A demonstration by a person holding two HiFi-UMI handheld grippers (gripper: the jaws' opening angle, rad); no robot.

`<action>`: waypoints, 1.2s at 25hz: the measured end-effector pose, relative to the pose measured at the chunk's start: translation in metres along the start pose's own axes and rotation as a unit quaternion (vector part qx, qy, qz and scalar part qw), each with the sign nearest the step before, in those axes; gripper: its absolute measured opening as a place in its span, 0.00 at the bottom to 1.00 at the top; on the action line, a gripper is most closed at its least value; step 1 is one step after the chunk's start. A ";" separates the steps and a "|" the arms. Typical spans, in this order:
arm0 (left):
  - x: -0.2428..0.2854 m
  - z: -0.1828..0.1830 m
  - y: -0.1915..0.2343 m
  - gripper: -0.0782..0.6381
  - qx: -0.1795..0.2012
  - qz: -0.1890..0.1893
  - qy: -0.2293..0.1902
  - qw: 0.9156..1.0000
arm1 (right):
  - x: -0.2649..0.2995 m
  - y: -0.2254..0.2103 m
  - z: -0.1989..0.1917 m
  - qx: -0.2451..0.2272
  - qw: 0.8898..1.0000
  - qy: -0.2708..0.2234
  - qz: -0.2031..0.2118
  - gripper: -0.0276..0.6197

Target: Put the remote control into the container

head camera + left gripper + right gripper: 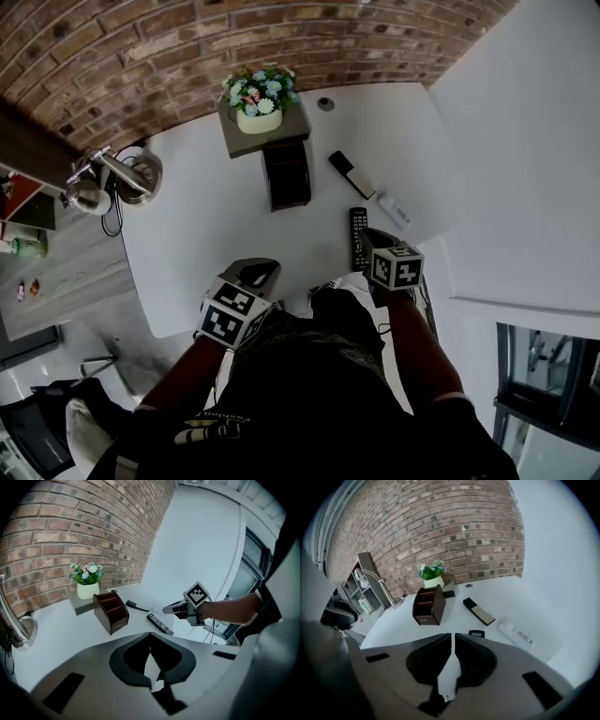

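Note:
A black remote control (358, 236) with rows of buttons lies on the white table (206, 216), to the right of a dark brown wooden container (288, 173) with open compartments. My right gripper (372, 236) is shut and empty, hovering right over the remote's near end; in the right gripper view only the remote's far tip (476, 633) shows beyond the jaws (453, 637). My left gripper (265, 269) is shut and empty near the table's front edge. In the left gripper view the remote (160, 624) lies right of the container (111, 611), under the right gripper (171, 608).
A second black remote with a tan face (345, 172) and a white tube-like object (394, 210) lie further right. A flower pot (259, 101) on a grey stand sits behind the container. A desk lamp (122, 176) stands at the table's left end. A brick wall runs behind.

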State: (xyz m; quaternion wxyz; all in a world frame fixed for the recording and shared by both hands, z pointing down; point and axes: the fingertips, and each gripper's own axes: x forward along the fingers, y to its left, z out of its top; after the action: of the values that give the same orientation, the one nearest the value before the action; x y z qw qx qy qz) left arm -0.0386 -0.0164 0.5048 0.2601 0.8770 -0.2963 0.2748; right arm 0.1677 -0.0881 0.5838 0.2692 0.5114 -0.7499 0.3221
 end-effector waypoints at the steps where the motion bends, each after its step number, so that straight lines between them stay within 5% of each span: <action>1: 0.000 0.001 0.002 0.12 0.001 0.005 -0.004 1.000 | 0.008 -0.012 -0.002 0.002 1.000 0.011 -0.008 0.06; 3: 0.000 0.001 0.005 0.12 0.002 0.016 -0.010 1.000 | 0.024 -0.034 -0.004 0.007 0.999 0.032 -0.021 0.07; 10: -0.013 0.003 0.019 0.12 -0.046 0.065 -0.038 0.996 | 0.085 -0.072 -0.009 0.034 0.992 0.117 -0.039 0.42; 20: -0.019 -0.003 0.030 0.12 -0.097 0.089 -0.047 0.990 | 0.121 -0.076 -0.021 0.033 0.981 0.176 -0.071 0.43; 25: -0.016 0.005 0.031 0.12 -0.100 0.091 -0.058 0.989 | 0.109 -0.070 -0.007 0.036 0.987 0.145 -0.052 0.42; 30: -0.017 0.024 0.039 0.12 -0.087 0.104 -0.084 0.987 | 0.056 -0.032 0.066 0.023 1.000 0.019 -0.003 0.42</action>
State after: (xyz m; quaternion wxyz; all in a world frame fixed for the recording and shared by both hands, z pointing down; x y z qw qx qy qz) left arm -0.0680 -0.0523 0.4883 0.2800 0.8354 -0.4293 0.1987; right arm 0.1747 -0.1803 0.5883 0.2726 0.5135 -0.7354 0.3481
